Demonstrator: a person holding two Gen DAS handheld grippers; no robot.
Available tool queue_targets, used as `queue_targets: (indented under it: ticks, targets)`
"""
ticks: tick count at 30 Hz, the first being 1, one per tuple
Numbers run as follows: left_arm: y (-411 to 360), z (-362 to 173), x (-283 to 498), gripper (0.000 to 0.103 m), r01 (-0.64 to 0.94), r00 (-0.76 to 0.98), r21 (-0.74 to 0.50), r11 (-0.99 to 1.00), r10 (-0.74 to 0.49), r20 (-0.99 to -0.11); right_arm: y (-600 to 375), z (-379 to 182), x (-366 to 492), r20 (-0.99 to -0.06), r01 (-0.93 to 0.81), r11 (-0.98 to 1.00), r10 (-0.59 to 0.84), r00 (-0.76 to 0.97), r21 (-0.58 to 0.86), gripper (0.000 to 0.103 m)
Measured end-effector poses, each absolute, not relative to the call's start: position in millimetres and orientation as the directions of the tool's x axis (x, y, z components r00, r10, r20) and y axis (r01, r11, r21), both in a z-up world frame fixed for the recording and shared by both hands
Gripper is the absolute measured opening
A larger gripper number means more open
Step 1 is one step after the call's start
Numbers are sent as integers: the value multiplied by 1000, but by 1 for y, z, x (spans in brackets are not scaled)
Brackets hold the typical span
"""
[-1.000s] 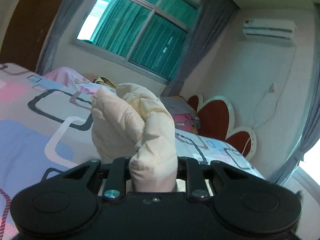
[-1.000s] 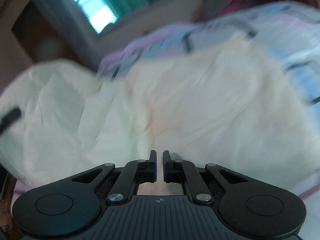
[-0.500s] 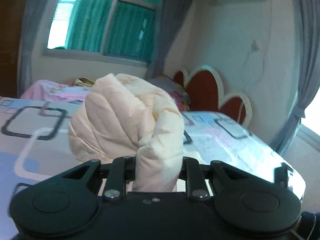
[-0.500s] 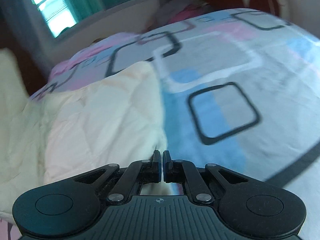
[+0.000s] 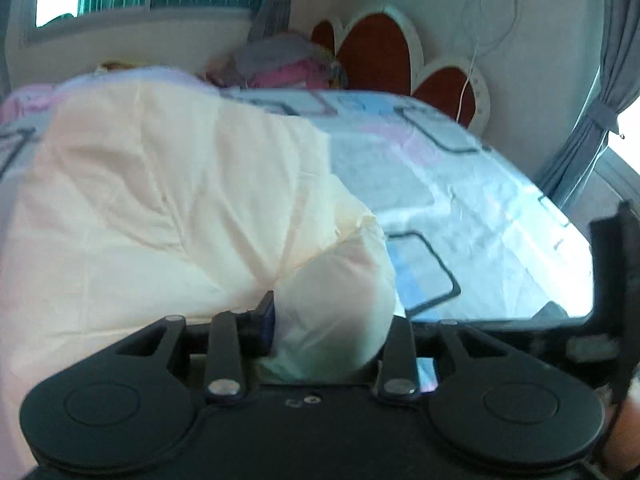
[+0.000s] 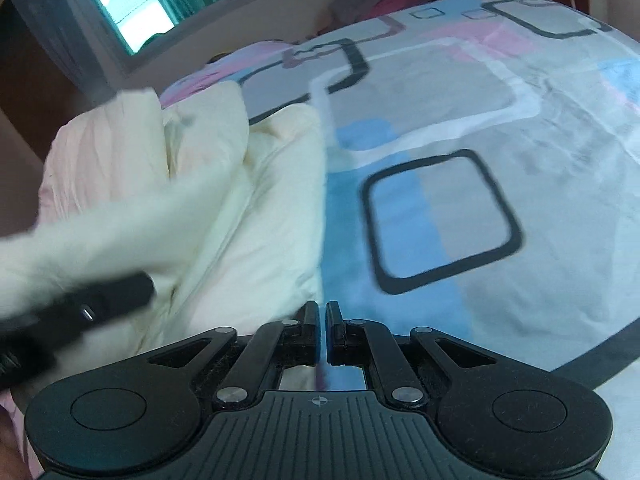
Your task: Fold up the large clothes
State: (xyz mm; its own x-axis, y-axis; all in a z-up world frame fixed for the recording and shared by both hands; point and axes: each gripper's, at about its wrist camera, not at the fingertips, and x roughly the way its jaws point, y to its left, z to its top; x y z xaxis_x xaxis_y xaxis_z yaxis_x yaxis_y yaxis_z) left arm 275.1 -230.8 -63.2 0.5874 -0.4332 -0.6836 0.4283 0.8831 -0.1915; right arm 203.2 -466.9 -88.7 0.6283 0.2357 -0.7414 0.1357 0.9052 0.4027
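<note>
Bedroom, patterned bedspread. The cream padded garment lies heaped on it, filling the 9-to-11 o'clock part of the left wrist view; in the right wrist view it sits at 9 o'clock, its edge running down to the fingertips.

Left gripper: jaws opening, a fat bunch of the garment between them, bulging out toward 1 o'clock. Whether the pads press on it now I cannot tell; the right-hand pad is hidden behind the cloth.

Right gripper: jaws drawn together, only a sliver of gap. The garment's hem reaches them at 11 o'clock, but whether any cloth is pinched is unclear.

Step in hand, as I judge it: laying the carried fold down and letting go.

To do it well:
- let the bunch drop flat onto the layer below, edges matched;
- draw the left fingers straight back so puffy cloth isn't dragged;
- keep the hem pinned by the right side until the fold settles.
</note>
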Motion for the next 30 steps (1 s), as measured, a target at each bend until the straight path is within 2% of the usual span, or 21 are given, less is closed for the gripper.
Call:
queue_targets:
  ticks: [2, 4, 6, 8, 10, 13, 14, 15, 16, 17, 18, 21, 24, 28, 30]
  targets:
    - [-232, -68, 275, 39, 426, 580, -191, 884, -429, -692, -476, -92, 202, -745, 142, 899, 245, 621, 414, 4]
    - [-230, -66, 274, 49, 419, 574, -217, 882, -442, -689, -483, -92, 201, -744, 147, 895, 248, 621, 421, 4]
    - [-231, -57, 275, 73, 409, 566, -267, 873, -472, -676, -489, -90, 199, -740, 148, 891, 253, 623, 429, 4]
    - [-229, -45, 267, 85, 403, 576, -289, 868, -486, -657, -496, -83, 197, -728, 145, 888, 254, 636, 436, 4]
    - [-227, -29, 256, 86, 413, 587, -290, 863, -496, -640, -501, -76, 197, -712, 144, 882, 255, 654, 448, 4]
    - [-211, 3, 244, 87, 421, 606, -362, 832, -555, -570, -507, -63, 198, -687, 140, 878, 249, 683, 458, 6]
    - [-204, 10, 244, 87, 416, 619, -385, 824, -567, -544, -509, -58, 198, -676, 137, 875, 251, 693, 465, 27]
    - [-195, 15, 247, 85, 401, 643, -401, 824, -565, -518, -511, -52, 199, -659, 128, 871, 254, 708, 474, 46]
    - [-180, 21, 250, 83, 369, 680, -397, 840, -536, -501, -511, -45, 199, -633, 113, 870, 254, 731, 479, 75]
    - [-172, 21, 255, 76, 343, 709, -385, 856, -505, -492, -509, -38, 198, -607, 84, 870, 267, 749, 486, 75]
    - [-160, 20, 264, 64, 304, 735, -375, 876, -466, -492, -507, -31, 200, -591, 59, 868, 284, 755, 492, 75]
    - [-116, 6, 288, 48, 192, 765, -410, 892, -398, -507, -496, -15, 207, -546, -15, 862, 334, 768, 506, 74]
    - [-91, -10, 310, 42, 139, 776, -377, 916, -337, -533, -479, -2, 223, -521, -77, 852, 386, 762, 518, 67]
    - [-73, -20, 335, 42, 158, 781, -407, 900, -366, -506, -450, 16, 253, -497, -177, 843, 455, 738, 508, 67]
    - [-65, -22, 350, 37, 182, 776, -423, 888, -394, -492, -432, 18, 274, -519, -219, 842, 487, 703, 493, 68]
